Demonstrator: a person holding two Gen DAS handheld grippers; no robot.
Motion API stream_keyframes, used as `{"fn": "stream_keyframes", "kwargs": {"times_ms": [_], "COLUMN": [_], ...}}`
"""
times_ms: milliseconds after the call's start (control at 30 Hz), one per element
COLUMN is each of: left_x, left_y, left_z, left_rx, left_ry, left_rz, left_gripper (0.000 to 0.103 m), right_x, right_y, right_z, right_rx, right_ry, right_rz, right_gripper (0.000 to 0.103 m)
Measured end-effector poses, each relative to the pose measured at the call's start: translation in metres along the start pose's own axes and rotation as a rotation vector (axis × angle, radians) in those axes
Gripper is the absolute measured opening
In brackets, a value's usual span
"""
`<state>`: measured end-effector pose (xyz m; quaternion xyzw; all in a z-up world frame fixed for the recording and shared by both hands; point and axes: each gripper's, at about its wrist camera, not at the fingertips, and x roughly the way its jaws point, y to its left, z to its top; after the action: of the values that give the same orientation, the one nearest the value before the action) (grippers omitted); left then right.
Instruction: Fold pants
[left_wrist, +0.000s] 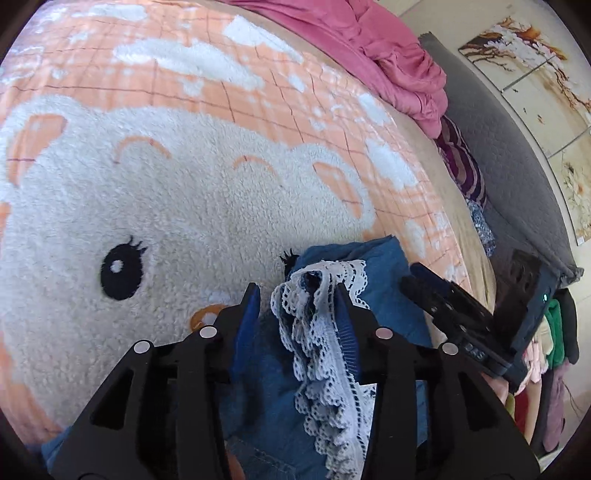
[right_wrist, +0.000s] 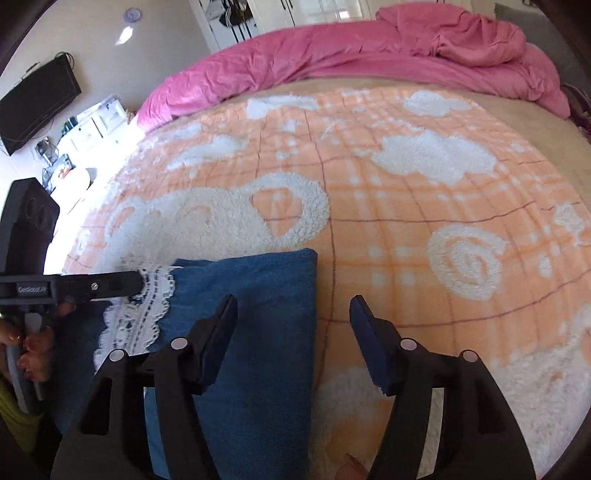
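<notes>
Presently the pants (right_wrist: 255, 295), blue denim with a white lace hem (right_wrist: 144, 314), lie folded into a narrow stack on the bed, over the white bear figure of the fleece blanket (right_wrist: 406, 206). In the right wrist view the stack has a straight folded far edge and a clean right side, and the lace runs along its left part.

The left tongs (left_wrist: 299, 295) are clenched on the lace hem (left_wrist: 325, 332): the lace bunches between the two fingers and drapes back toward the camera, with denim beneath it. In the right wrist view the same tongs enter from the left, tips on the lace.

The right tongs (right_wrist: 293, 306) are released, fingers well apart. The left finger hangs over the denim; the right finger hangs over the bare blanket just beside the stack. Whether either finger touches the cloth cannot be told.

The blanket is orange plaid with white clouds and a swirl. A pink duvet (right_wrist: 351, 55) is heaped along the far side of the bed. A dark screen (right_wrist: 37, 99) hangs on the wall at far left.
</notes>
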<state>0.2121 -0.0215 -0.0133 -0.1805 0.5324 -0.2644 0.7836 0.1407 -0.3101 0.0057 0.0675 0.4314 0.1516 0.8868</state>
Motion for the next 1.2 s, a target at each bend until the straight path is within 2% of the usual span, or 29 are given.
{"fn": "stream_keyframes", "kwargs": {"times_ms": [33,100,233,433,567,667,733,933,1200], "left_x": [-0.007,-0.025,-0.052,-0.078,-0.075,-0.069,-0.065,-0.052,-0.025], "left_y": [-0.001,-0.009,-0.027,-0.039,-0.043,-0.041,-0.039,-0.042,-0.042], "left_z": [-0.001,-0.007,-0.022,-0.081,-0.118,-0.135,-0.144,-0.165,-0.165], "left_rx": [-0.005,0.011,0.036,0.012,-0.023,-0.077,-0.114,-0.179,-0.257], "left_ry": [-0.015,-0.066,-0.140,-0.212,-0.169,-0.117,-0.089,-0.037,-0.021], "left_rz": [0.003,0.043,0.050,0.049,0.029,-0.029,-0.079,-0.118,-0.058], "left_gripper": [0.033,0.034,0.044,0.048,0.048,0.048,0.048,0.044,0.044], "right_x": [-0.009,-0.029,-0.060,-0.085,-0.098,-0.106,-0.108,-0.106,-0.097], "right_y": [0.001,0.003,0.002,-0.005,-0.006,-0.001,0.002,0.010,0.018], "right_z": [-0.003,-0.012,-0.038,-0.061,-0.065,-0.072,-0.078,-0.093,-0.106], "right_rx": [-0.006,-0.017,-0.013,-0.002,-0.002,-0.023,-0.025,-0.046,-0.070], "right_ry": [-0.017,-0.049,-0.090,-0.108,-0.128,-0.132,-0.127,-0.095,-0.055], "right_rz": [0.001,-0.012,-0.011,0.034,0.064,0.060,0.064,0.081,0.057], "right_gripper": [0.063,0.072,0.074,0.082,0.082,0.083,0.085,0.085,0.085]}}
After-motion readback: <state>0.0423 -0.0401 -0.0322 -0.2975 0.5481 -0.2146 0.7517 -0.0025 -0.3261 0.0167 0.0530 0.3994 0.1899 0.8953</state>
